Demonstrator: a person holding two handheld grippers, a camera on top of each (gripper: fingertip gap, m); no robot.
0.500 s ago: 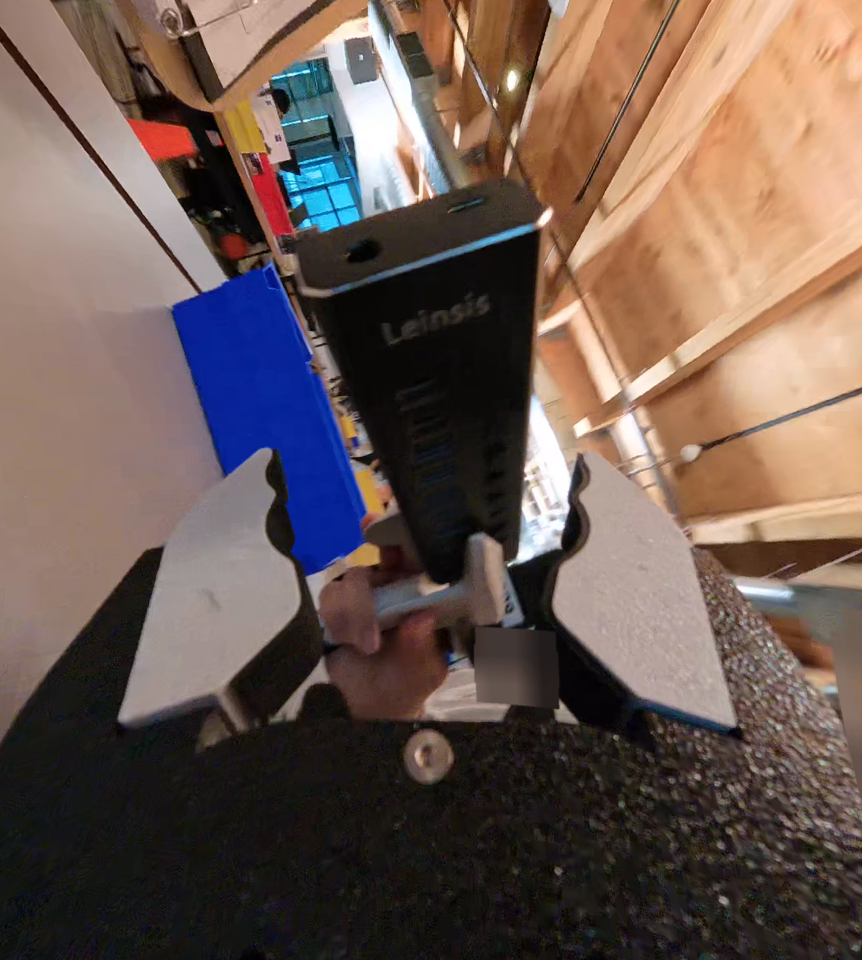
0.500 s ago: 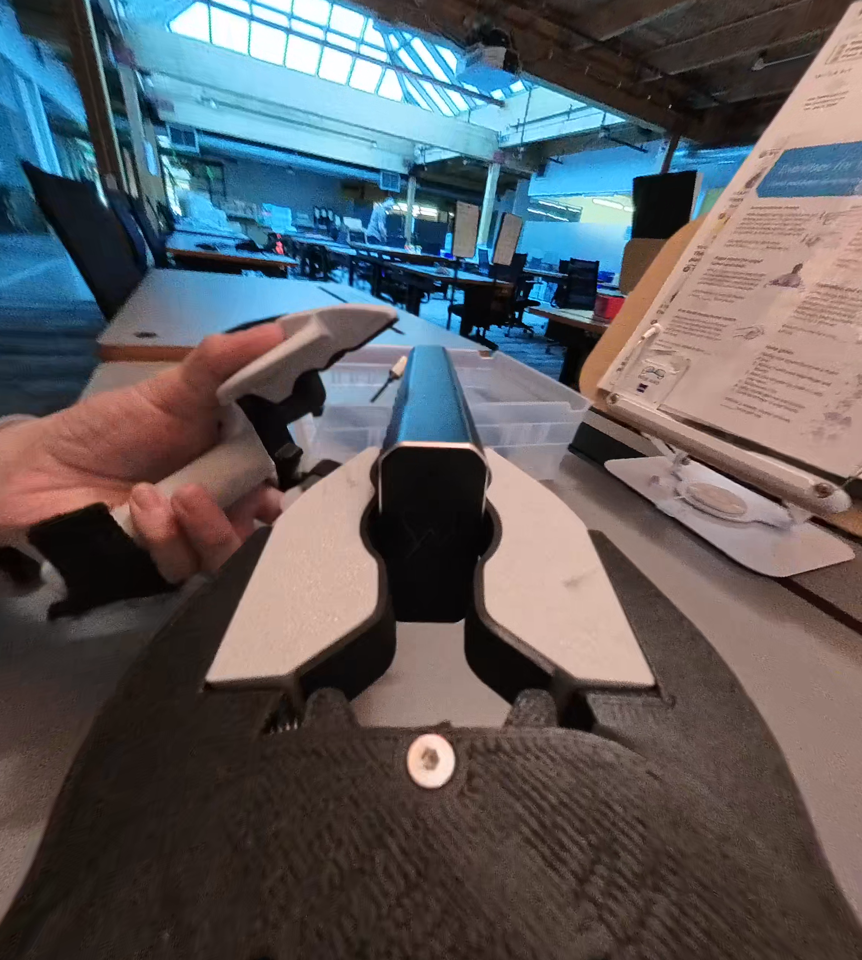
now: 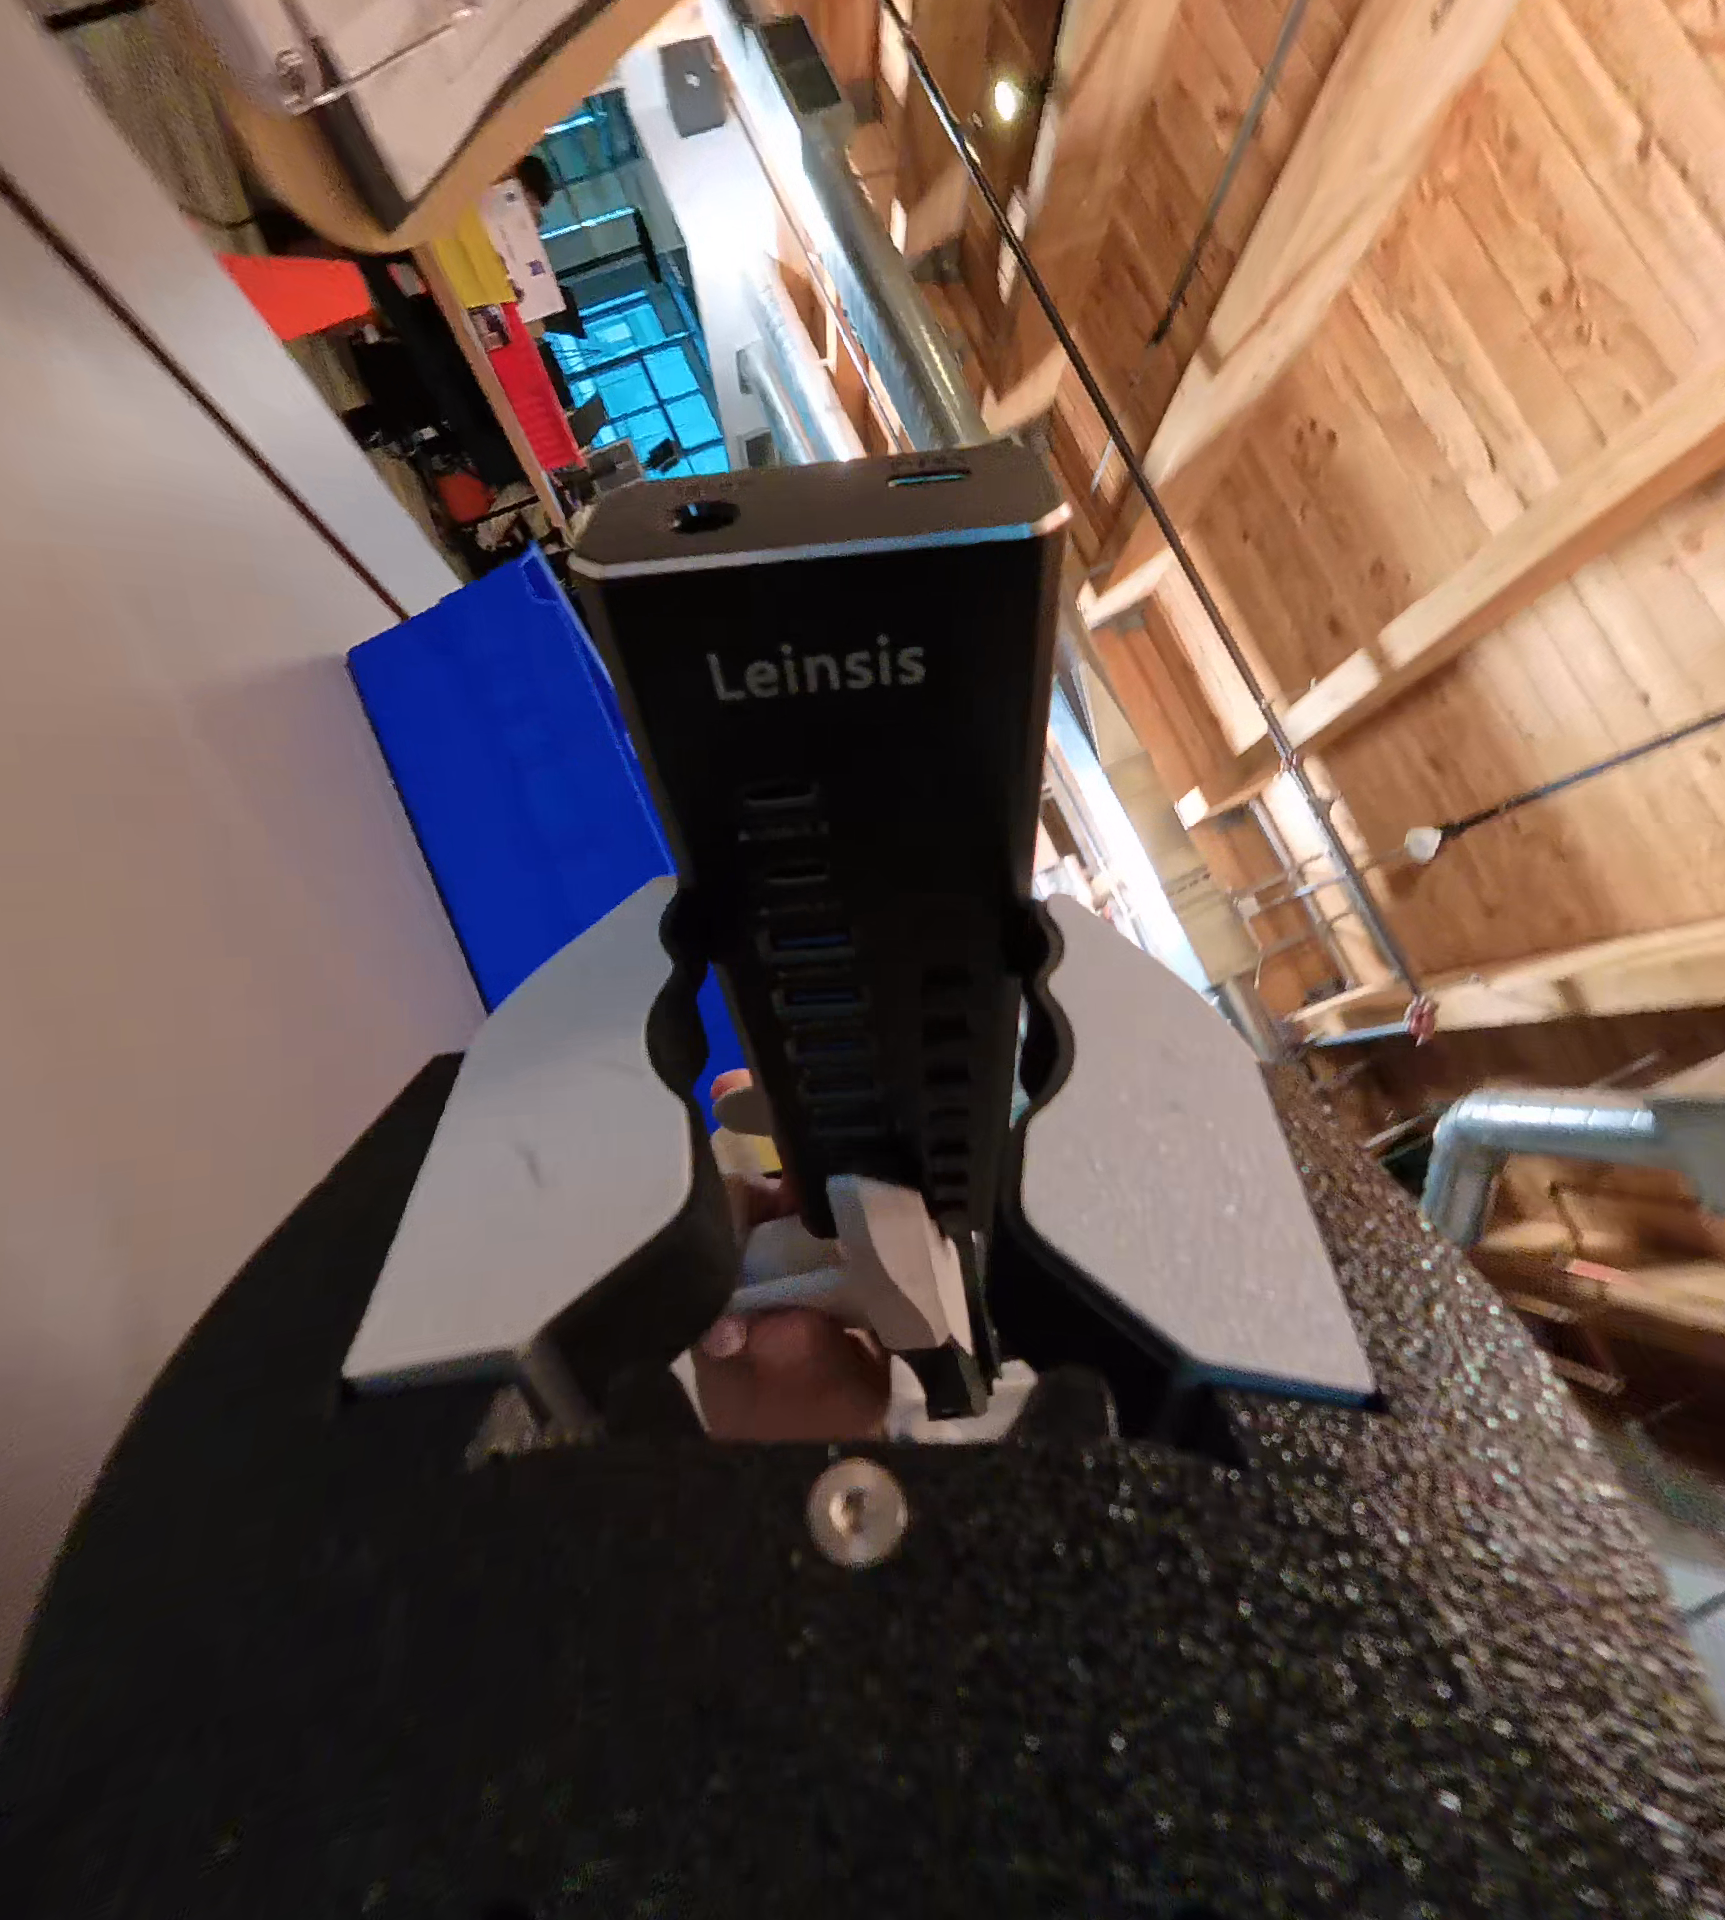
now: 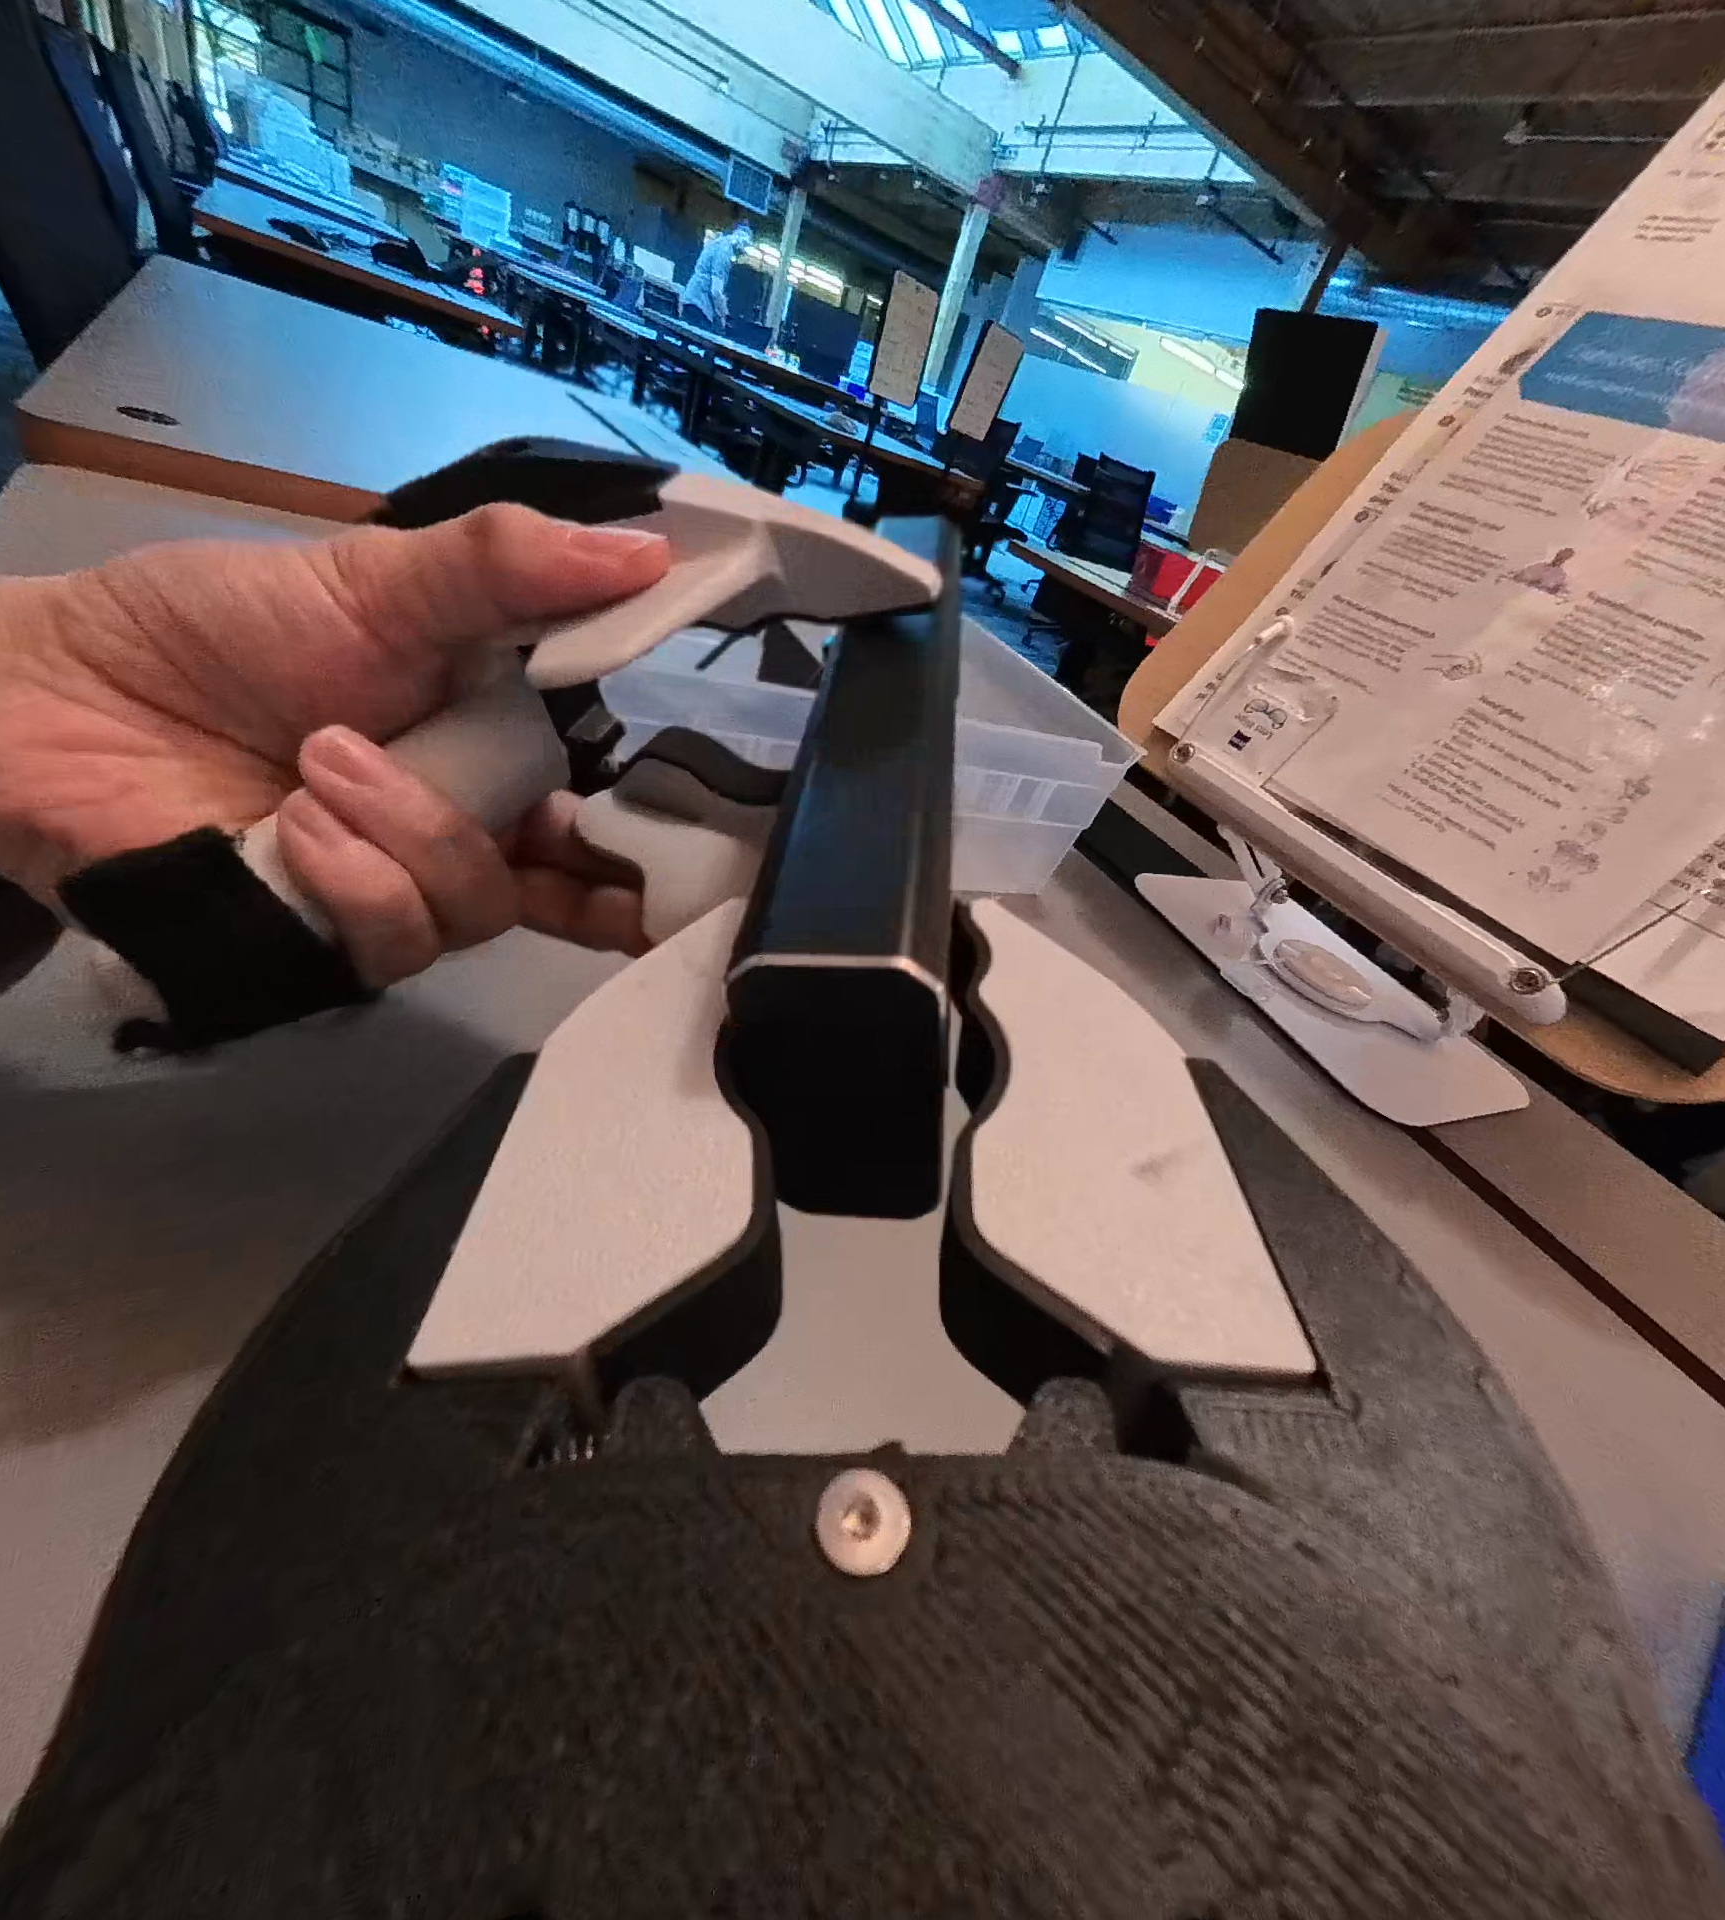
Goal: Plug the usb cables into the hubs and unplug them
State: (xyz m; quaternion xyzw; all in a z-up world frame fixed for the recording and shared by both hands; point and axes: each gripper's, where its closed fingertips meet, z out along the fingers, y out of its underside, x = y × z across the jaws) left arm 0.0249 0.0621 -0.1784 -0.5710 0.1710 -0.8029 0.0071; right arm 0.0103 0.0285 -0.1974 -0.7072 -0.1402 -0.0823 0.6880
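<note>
Both claws clamp the lettered black hub (image 3: pixel 837 831)

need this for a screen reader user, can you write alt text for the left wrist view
A long black usb hub stands on end between the fingers of the left gripper, which close on its sides, its column of ports facing the camera with nothing plugged in. The right gripper holds its lower end; a blue bin sits behind.
</note>
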